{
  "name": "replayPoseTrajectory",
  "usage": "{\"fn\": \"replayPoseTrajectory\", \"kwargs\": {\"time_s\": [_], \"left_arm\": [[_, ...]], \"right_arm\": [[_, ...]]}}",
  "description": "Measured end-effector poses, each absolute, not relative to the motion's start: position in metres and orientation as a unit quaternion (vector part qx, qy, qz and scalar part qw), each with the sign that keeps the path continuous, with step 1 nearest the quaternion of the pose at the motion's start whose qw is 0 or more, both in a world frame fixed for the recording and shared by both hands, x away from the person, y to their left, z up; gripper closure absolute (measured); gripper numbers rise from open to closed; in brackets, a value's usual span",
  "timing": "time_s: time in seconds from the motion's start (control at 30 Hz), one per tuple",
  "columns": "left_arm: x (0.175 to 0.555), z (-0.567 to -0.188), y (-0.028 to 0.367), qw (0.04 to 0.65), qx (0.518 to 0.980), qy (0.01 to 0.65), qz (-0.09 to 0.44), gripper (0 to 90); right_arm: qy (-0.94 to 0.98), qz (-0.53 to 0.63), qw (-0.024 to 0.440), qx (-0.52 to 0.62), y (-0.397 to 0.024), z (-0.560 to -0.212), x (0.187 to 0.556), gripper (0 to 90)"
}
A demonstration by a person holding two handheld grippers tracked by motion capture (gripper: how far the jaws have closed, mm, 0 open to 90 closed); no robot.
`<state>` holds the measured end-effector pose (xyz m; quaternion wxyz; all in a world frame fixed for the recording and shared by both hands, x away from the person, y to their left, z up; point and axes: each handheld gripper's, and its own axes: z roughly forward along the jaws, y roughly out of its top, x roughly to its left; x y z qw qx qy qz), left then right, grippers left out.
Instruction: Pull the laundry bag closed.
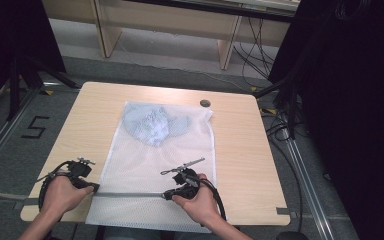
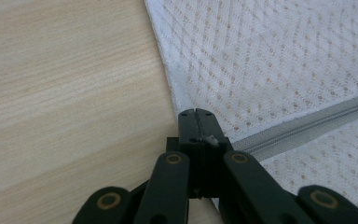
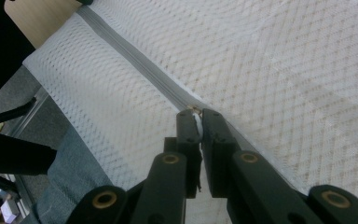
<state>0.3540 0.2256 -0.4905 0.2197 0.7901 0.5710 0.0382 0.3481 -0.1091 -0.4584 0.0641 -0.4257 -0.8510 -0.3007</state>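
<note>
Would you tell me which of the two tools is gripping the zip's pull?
The right tool, midway along the grey zip; the left tool pinches the bag's edge.

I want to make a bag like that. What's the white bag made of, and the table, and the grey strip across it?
The bag looks like soft white mesh fabric: tiny holes show in its weave, and a pale blue cloth shows through it. The table looks like light wood or a wood-look coating, matte with grain lines. The grey strip seems a zipper on woven tape; whether plastic or metal, I can't tell.
</note>
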Motion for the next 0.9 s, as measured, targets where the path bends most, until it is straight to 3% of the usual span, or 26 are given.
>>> {"fn": "replayPoseTrajectory", "kwargs": {"time_s": [0.9], "left_arm": [[0.354, -0.491, 0.224, 0.223, 0.787, 0.574, 0.040, 90.0]], "right_arm": [[-0.848, -0.295, 0.063, -0.436, -0.122, -0.459, 0.346, 87.0]]}}
